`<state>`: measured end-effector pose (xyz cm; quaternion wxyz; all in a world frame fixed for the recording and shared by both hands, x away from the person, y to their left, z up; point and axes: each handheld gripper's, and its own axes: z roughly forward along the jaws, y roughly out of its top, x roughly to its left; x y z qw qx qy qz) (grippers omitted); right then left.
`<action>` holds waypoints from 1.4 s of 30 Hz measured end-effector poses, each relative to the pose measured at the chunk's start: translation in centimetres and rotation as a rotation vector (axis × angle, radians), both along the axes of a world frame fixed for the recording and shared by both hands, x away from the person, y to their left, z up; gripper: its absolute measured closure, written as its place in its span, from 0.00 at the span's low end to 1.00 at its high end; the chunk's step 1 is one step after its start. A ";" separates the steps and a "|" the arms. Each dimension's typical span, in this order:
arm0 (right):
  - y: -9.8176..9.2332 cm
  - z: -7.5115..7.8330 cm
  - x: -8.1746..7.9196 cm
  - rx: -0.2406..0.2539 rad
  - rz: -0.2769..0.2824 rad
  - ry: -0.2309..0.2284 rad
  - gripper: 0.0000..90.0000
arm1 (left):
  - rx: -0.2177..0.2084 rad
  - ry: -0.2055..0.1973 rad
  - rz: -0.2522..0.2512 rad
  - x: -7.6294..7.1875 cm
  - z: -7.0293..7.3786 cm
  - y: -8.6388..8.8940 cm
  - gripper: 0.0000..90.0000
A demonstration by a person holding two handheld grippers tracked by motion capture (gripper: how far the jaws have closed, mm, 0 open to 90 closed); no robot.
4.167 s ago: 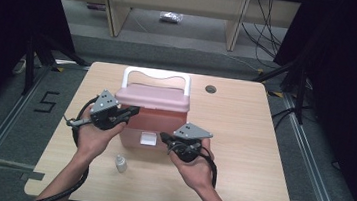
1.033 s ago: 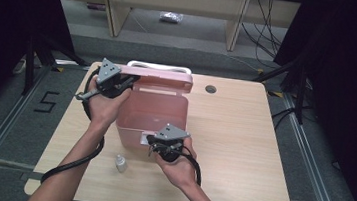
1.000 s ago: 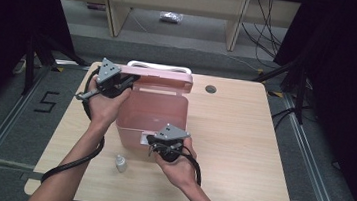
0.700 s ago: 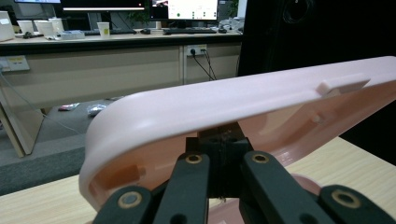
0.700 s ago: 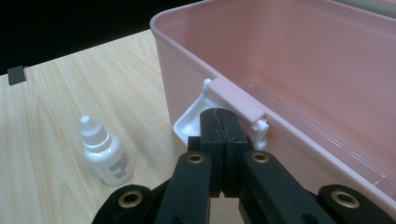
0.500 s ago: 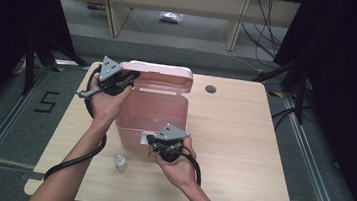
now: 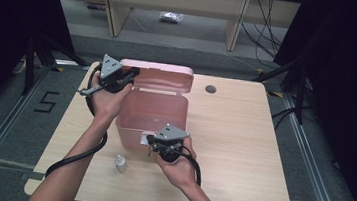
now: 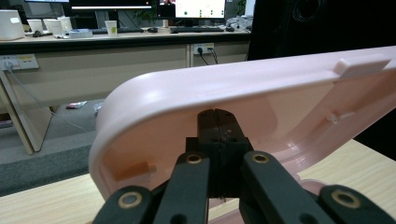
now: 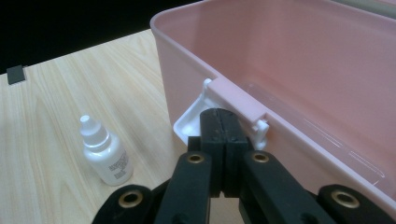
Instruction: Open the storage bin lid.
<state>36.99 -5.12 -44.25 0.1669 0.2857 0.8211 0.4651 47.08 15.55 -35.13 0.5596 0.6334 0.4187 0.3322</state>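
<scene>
From the high view, we are opening the pink box (image 7: 151,112) that sits near the middle of the wooden table (image 7: 243,137): the left gripper (image 7: 118,76) is at the raised lid (image 7: 161,73), tipped back at the far side, while the right gripper (image 7: 161,146) sits at the box's near wall. A small dropper bottle (image 7: 119,163) stands just beside the box, nearer to us. The table stands on grey carpet with shelving (image 7: 177,0) beyond it.

In the left gripper view, our jaws are closed together with nothing between them, their tips against the lid's inside edge (image 8: 154,126); desks and monitors (image 8: 191,8) show behind.

In the right gripper view, our jaws are likewise closed and empty, pressed by the white latch (image 9: 196,116). We judge the lid nearly fully back; next we would likely reach for the bottle, which calls for opening the jaws.
</scene>
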 end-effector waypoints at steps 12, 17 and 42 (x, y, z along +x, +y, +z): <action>0.0 0.0 0.0 -0.001 0.003 0.001 1.00 | -0.004 0.020 0.011 0.8 0.0 -0.1 1.00; 0.0 0.0 0.0 -0.001 0.003 0.003 1.00 | -0.001 0.023 0.017 1.0 0.0 -0.2 1.00; 0.1 0.1 0.0 -0.004 -0.001 0.000 1.00 | 0.019 0.053 0.034 2.7 -0.2 -0.5 1.00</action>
